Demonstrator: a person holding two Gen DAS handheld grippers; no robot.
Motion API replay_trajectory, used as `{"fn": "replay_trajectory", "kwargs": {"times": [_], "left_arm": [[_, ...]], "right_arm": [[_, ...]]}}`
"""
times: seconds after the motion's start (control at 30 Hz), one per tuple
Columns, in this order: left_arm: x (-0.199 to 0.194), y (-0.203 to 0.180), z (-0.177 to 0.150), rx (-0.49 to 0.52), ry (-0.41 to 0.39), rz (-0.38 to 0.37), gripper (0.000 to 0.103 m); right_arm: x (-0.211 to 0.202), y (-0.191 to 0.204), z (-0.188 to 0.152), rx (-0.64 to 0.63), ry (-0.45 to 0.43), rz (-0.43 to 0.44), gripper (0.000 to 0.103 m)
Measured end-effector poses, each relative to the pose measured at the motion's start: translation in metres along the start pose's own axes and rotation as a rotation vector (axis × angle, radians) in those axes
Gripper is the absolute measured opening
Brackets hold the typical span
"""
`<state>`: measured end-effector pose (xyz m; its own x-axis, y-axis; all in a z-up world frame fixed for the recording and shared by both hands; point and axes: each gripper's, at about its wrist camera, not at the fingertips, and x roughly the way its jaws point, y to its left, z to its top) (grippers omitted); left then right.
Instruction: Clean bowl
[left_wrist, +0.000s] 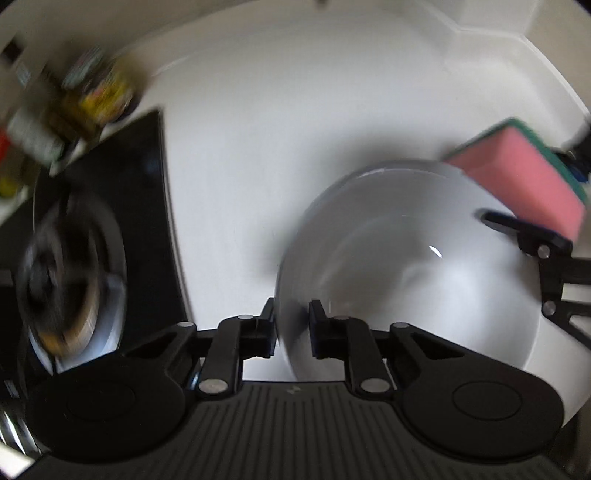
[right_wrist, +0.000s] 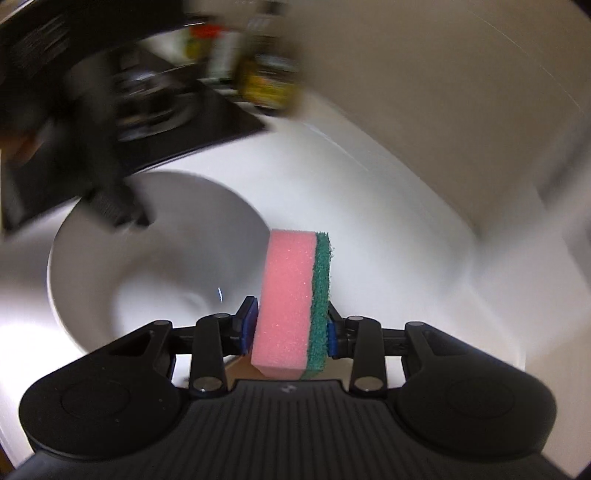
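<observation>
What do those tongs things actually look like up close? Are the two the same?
Nearly. Both the left tongs and right tongs are matte black plastic: a ribbed body, two round discs, and jointed link bars with silver rivets. The right pair's fingertips carry blue pads; the left pair's look black. No cables or sleeves show.

Bottles (left_wrist: 88, 96) far left motion-blurred, labels unreadable. Stove burner (left_wrist: 70, 273) smeared. Bowl (left_wrist: 406, 266) near rim hidden behind left gripper (left_wrist: 291, 328). Sponge (left_wrist: 524, 177) cut off at right edge.
</observation>
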<state>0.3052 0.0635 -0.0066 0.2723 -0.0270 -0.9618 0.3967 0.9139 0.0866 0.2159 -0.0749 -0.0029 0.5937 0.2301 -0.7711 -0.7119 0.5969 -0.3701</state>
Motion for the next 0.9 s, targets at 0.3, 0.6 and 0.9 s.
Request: {"fn": "replay_trajectory", "kwargs": {"times": [0.3, 0.6, 0.9], "left_arm": [[0.011, 0.013, 0.028, -0.142, 0.035, -0.103, 0.027], [0.013, 0.005, 0.003, -0.451, -0.076, -0.004, 0.041], [0.009, -0.004, -0.009, -0.546, -0.080, 0.024, 0.044]], "right_arm": [[0.006, -0.016, 0.014, -0.094, -0.046, 0.133, 0.031], [-0.009, 0.033, -0.006, 0.500, -0.048, -0.212, 0.031], [-0.049, 0.073, -0.022, 0.798, -0.042, -0.238, 0.033]]}}
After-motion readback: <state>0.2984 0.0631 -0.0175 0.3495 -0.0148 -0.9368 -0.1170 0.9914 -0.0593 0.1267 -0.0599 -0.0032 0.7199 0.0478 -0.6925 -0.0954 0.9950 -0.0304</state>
